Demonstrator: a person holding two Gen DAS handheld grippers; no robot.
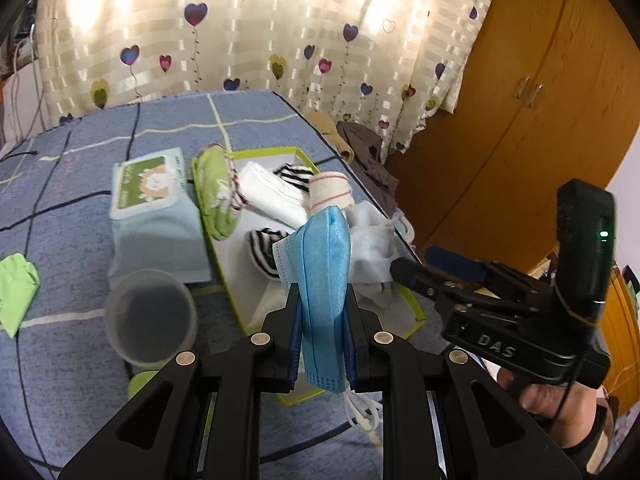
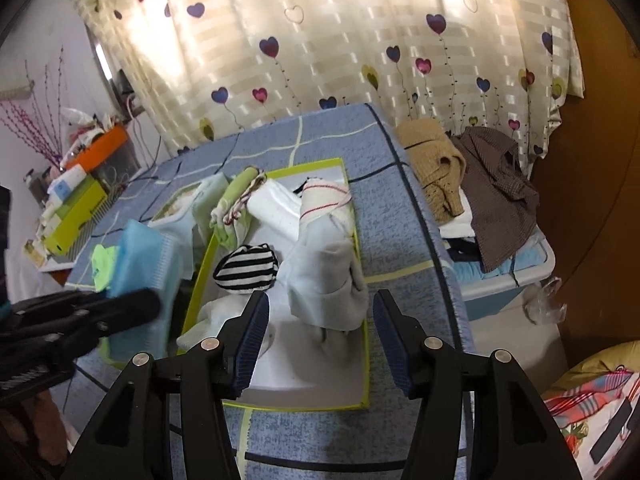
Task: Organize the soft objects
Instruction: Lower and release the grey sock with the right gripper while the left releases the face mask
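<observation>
green-rimmed tray sits mid-frame near the blue table's right edge, crowded w/ socks and cloths; bare table lower left. left gripper angled down, clamped on a blue face mask. right gripper jaws apart, empty, over a grey cloth.

Right gripper body: raised letters "DAS" on its black side, seen from the left wrist view.
Wet-wipes pack label: green panel with a cartoon animal; printed characters present, too blurred to read.
Green box at table edge: dark print along its side, illegible.
Other items: no readable text.
</observation>
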